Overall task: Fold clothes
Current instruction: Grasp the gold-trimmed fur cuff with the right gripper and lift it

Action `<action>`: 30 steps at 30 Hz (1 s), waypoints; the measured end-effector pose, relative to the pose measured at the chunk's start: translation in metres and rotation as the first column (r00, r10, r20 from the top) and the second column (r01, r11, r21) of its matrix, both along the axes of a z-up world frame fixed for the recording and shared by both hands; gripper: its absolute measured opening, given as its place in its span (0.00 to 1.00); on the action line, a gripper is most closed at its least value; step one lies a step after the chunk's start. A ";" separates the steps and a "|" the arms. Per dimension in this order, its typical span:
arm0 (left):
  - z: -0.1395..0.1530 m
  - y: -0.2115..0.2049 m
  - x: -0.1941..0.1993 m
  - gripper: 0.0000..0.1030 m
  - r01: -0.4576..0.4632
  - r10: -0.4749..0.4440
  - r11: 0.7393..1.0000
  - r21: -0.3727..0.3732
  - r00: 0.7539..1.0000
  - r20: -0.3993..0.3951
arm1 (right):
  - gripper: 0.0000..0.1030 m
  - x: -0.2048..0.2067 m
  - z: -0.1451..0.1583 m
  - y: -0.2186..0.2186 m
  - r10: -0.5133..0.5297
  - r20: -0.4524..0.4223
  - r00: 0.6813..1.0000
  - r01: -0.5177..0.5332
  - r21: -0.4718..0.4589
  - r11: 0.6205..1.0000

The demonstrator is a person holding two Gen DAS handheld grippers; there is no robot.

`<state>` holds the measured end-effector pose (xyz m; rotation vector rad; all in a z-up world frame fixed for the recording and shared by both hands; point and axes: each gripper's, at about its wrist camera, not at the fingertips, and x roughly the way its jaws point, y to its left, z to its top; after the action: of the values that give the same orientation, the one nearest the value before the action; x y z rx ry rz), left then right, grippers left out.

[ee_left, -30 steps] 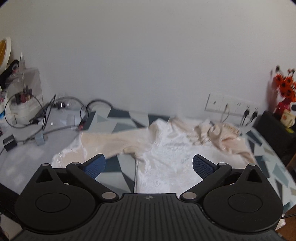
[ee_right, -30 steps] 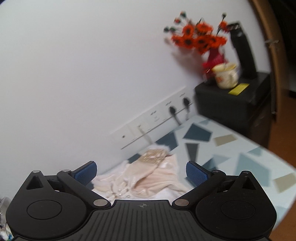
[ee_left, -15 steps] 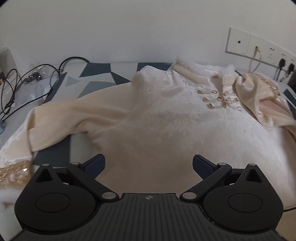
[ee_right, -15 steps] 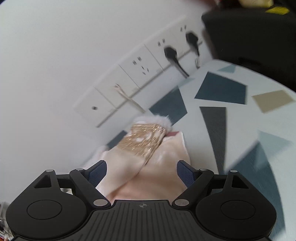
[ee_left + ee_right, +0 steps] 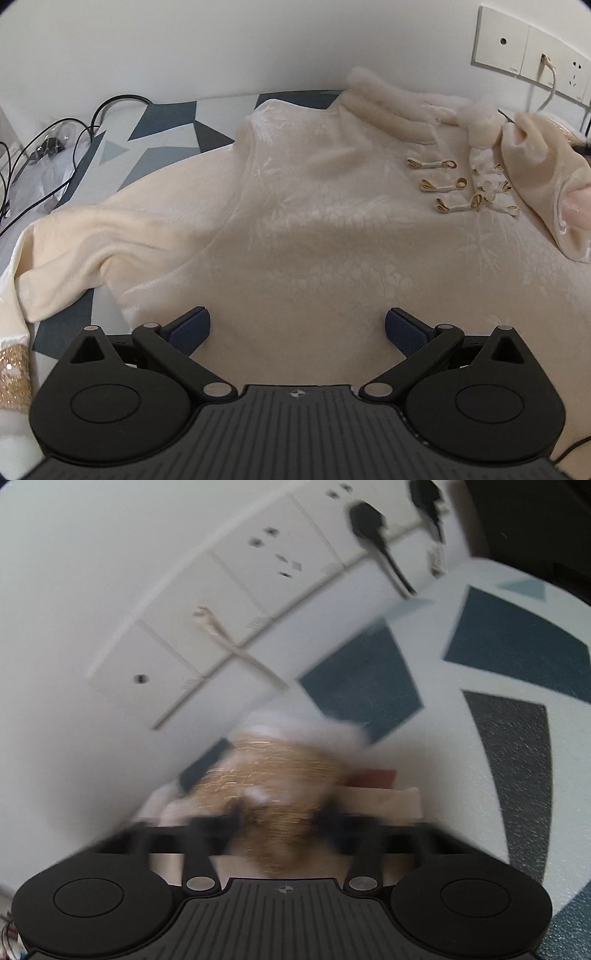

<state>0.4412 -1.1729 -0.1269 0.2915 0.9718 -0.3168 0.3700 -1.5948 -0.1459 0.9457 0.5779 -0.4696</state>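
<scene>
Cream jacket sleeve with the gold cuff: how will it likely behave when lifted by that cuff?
Probably floppy: the cream jacket lies in soft folds, so its sleeve should trail limply. The gold cuff, which the right gripper has been closing around, looks thicker. The sheen suggests it could slip.

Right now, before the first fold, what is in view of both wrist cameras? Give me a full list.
garment: one, cream, spread flat on the table
collar: one, cream, fluffy, far end by the wall
clasps: several, gold and white, on the chest
cuff: one, gold sequins, blurred, between the right gripper's jaws
table: one, pale with blue and grey shapes
cables: several, black, far left
sockets: a white row on the wall
plugs: two, black, in the sockets
left gripper: open, over the hem
right gripper: just closing around the cuff
</scene>
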 end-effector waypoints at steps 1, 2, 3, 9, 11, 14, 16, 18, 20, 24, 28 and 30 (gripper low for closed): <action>0.000 -0.001 0.001 1.00 0.007 -0.007 1.000 0.004 1.000 0.002 | 0.13 -0.007 0.004 -0.004 -0.033 0.023 0.999 0.033 0.011 0.999; 0.000 -0.002 0.001 1.00 0.016 -0.016 1.000 0.009 1.000 0.008 | 0.13 -0.017 0.011 -0.006 -0.071 0.054 0.996 0.071 0.005 0.997; 0.000 -0.003 0.001 1.00 0.024 -0.024 1.000 0.014 1.000 0.013 | 0.12 -0.028 0.022 -0.008 -0.104 0.082 0.991 0.106 -0.018 0.994; -0.001 -0.008 0.003 0.99 0.051 -0.050 0.998 -0.024 0.999 0.018 | 0.11 -0.119 0.125 -0.029 -0.306 0.195 0.932 0.357 -0.340 0.870; 0.005 -0.012 0.002 0.99 0.070 -0.071 0.995 -0.069 0.997 -0.013 | 0.11 -0.151 0.156 -0.032 -0.375 0.242 0.895 0.444 -0.397 0.804; 0.021 -0.028 -0.009 0.99 0.164 -0.165 0.980 -0.116 0.986 0.001 | 0.11 -0.185 0.189 -0.032 -0.418 0.288 0.862 0.507 -0.441 0.741; 0.032 -0.040 -0.018 0.99 0.237 -0.238 0.959 -0.158 0.971 0.017 | 0.11 -0.203 0.203 -0.029 -0.442 0.306 0.843 0.537 -0.464 0.704; 0.038 -0.051 -0.025 0.99 0.288 -0.290 0.940 -0.184 0.957 0.017 | 0.11 -0.217 0.212 -0.027 -0.466 0.315 0.827 0.562 -0.482 0.672; 0.037 -0.058 -0.030 0.99 0.317 -0.320 0.930 -0.187 0.947 0.015 | 0.11 -0.226 0.220 -0.026 -0.479 0.319 0.818 0.574 -0.509 0.641; 0.030 -0.066 -0.037 0.99 0.350 -0.357 0.919 -0.181 0.934 -0.010 | 0.11 -0.241 0.235 -0.026 -0.477 0.344 0.809 0.586 -0.545 0.600; 0.020 -0.074 -0.043 0.99 0.383 -0.391 0.910 -0.159 0.920 -0.025 | 0.11 -0.245 0.236 -0.024 -0.457 0.310 0.834 0.543 -0.613 0.574; 0.015 -0.077 -0.046 0.99 0.396 -0.405 0.907 -0.143 0.914 -0.036 | 0.11 -0.241 0.223 -0.029 -0.464 0.250 0.850 0.508 -0.624 0.594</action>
<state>0.3947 -1.2504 -0.1116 0.3605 0.9455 -0.7703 0.1286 -1.6236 0.0772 0.3840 0.0360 -1.0675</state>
